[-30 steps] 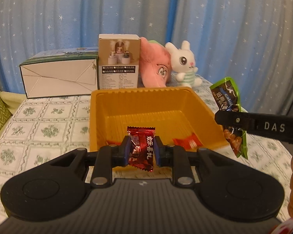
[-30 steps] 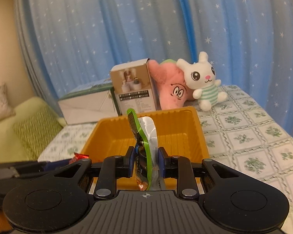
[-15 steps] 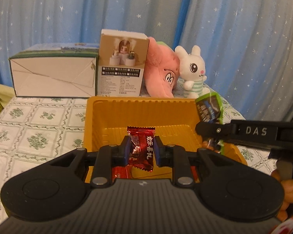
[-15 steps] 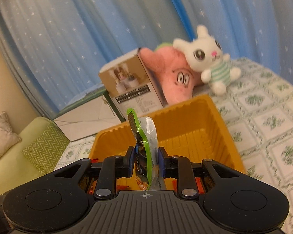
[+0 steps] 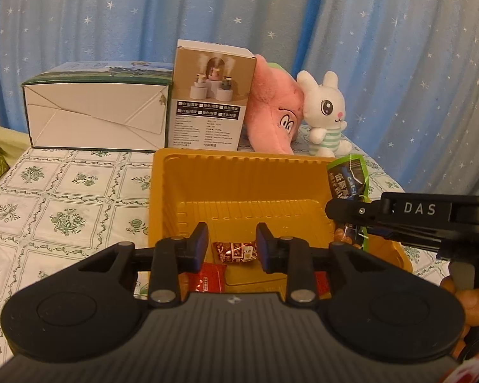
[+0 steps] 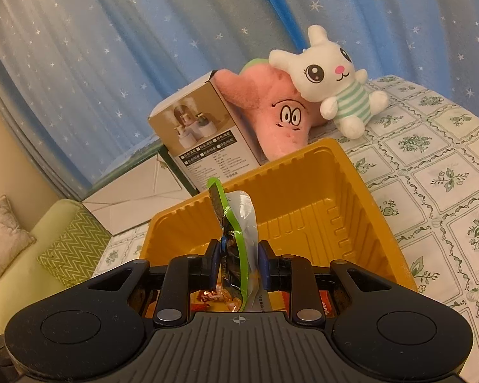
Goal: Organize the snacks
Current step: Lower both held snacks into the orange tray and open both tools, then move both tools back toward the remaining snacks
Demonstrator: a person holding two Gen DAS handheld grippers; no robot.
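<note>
An orange plastic tray [image 5: 239, 172] [image 6: 361, 191] stands on the patterned tablecloth. My left gripper [image 5: 231, 244] is open and empty above the tray's near end. A dark red candy packet [image 5: 236, 252] lies in the tray just below its fingers, beside other red packets [image 5: 206, 279]. My right gripper [image 6: 238, 263] holds a green snack pouch [image 6: 236, 223] between its fingers, which stand slightly parted around it. In the left wrist view that gripper [image 5: 335, 209] and pouch [image 5: 348, 178] hang over the tray's right rim.
Behind the tray stand a white flat box [image 5: 95, 111], a brown product box [image 5: 212, 95], a pink plush [image 5: 276, 111] and a white bunny plush [image 5: 325, 111]. Blue starred curtains hang behind. A green couch [image 6: 32, 255] sits to the left.
My left gripper has opened and let go of the red candy packet, which now lies in the tray. My right gripper has moved further over the tray with the green pouch.
</note>
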